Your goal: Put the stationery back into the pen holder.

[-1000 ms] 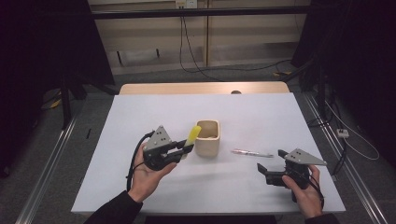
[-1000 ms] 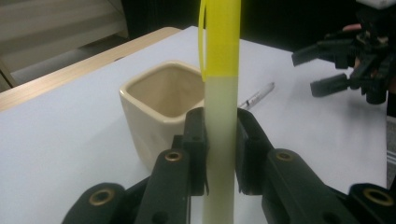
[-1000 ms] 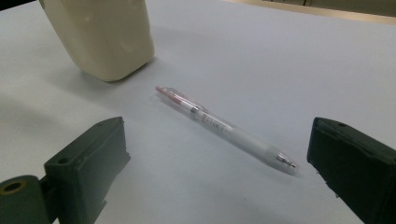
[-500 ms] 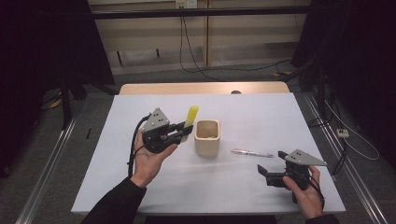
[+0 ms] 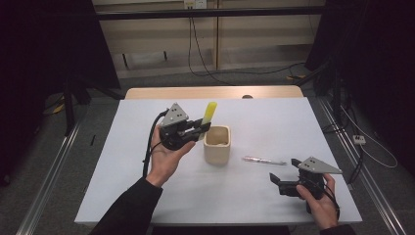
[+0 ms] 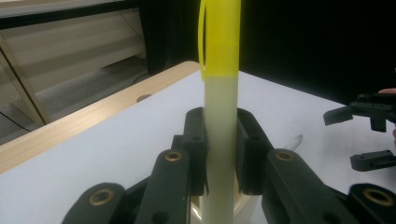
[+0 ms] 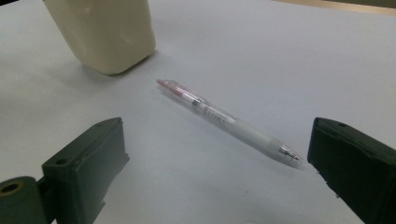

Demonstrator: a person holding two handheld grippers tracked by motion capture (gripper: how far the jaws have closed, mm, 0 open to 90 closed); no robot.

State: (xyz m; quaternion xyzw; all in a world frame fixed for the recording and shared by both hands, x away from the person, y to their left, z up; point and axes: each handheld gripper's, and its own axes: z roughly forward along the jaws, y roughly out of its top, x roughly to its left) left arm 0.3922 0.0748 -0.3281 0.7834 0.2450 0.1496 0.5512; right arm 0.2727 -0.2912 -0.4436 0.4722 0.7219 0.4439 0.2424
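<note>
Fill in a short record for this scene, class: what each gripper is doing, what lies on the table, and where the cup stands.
left gripper: shut on the pale highlighter with the yellow cap, held upright beside the cup
right gripper: open, holding nothing, pointed at the pen
cream square plastic cup: upright at the middle of the white table
clear ballpoint pen: lying flat, right of the cup

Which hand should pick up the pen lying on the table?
Probably the right. The right gripper is open and empty, with the pen just ahead of its jaws. The left gripper is shut on a yellow-capped highlighter.
</note>
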